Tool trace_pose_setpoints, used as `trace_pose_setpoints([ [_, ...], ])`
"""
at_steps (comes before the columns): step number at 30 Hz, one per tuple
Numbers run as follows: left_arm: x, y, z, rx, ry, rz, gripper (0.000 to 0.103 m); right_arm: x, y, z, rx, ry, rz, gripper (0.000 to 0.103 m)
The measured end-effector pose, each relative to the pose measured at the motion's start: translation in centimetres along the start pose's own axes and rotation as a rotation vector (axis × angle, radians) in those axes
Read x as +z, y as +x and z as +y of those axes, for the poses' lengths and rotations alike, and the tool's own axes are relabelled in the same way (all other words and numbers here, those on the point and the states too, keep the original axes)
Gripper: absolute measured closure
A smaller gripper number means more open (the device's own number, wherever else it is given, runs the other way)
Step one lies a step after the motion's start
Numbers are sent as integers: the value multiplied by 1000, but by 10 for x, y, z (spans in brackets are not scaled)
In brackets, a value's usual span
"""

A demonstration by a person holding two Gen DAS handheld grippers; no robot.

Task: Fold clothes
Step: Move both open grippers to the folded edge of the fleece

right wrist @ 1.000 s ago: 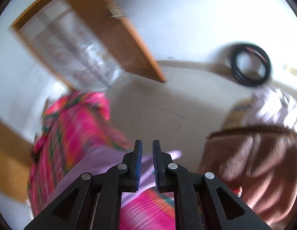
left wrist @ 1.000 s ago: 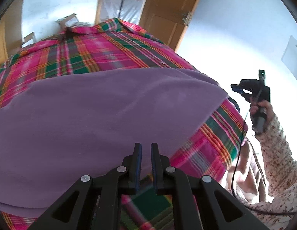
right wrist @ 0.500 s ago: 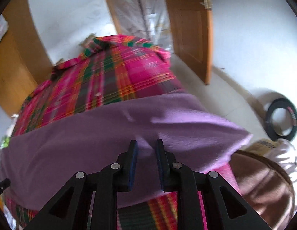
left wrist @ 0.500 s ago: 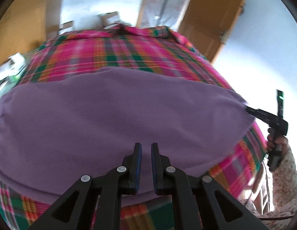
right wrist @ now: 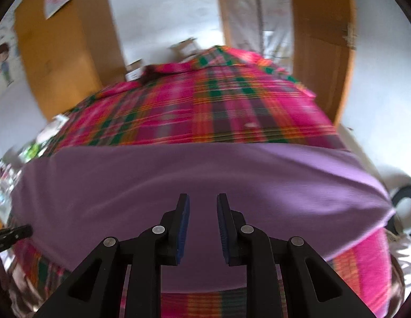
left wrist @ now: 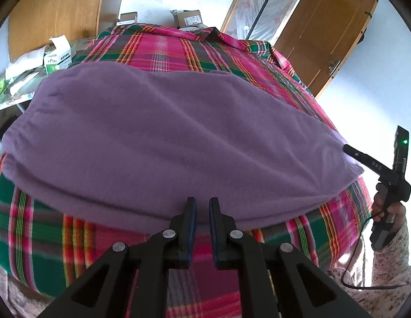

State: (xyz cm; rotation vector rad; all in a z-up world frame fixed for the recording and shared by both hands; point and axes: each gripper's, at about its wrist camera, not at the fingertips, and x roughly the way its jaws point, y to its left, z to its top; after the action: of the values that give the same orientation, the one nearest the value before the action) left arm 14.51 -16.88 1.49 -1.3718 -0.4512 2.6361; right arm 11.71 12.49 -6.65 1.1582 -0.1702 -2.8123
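You are looking at a bed covered by a pink, green and orange plaid sheet (left wrist: 179, 53). A purple garment (left wrist: 165, 137) is lying spread flat directly on it, running side to side across the near part, with plaid showing beyond and below it.

A plain purple garment (left wrist: 179, 137) lies over a plaid cloth (left wrist: 205, 53) of pink, green and orange stripes. The sleeve (left wrist: 385, 273) at the right edge carries a small speckled print, possibly floral. The doors (left wrist: 324, 26) are orange-brown wood, the walls (left wrist: 377, 92) white.
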Motion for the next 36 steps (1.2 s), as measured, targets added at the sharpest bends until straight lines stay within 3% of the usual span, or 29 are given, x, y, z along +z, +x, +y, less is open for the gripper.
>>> trace_pose_setpoints([
  [3,-5,-4,7,-26,-20,-8,94,-3,9,32,67,-77,30,81],
  [9,-11,-9,17,-36,-40,-17,94,-29,13,104,112,-331,61,81],
  [13,-11,-10,24,-39,-60,-24,94,-44,14,123,205,-361,105,81],
  [16,-12,-15,29,-1,-60,-31,94,-53,13,136,221,-424,129,80],
  [19,-7,-22,41,14,-90,-55,94,-55,9,150,310,-458,175,80],
  [21,-3,-26,50,20,-113,-74,94,-52,4,160,336,-498,156,80],
  [24,4,-31,64,25,-167,-95,94,-42,9,174,350,-514,136,80],
  [27,11,-36,77,2,-220,-109,94,-43,25,186,380,-515,190,80],
  [29,16,-40,81,1,-228,-128,94,-50,31,197,407,-539,233,79],
  [33,29,-41,88,1,-233,-135,93,-53,26,209,447,-618,238,79],
  [36,42,-36,89,1,-223,-136,92,-41,26,209,451,-609,220,79],
])
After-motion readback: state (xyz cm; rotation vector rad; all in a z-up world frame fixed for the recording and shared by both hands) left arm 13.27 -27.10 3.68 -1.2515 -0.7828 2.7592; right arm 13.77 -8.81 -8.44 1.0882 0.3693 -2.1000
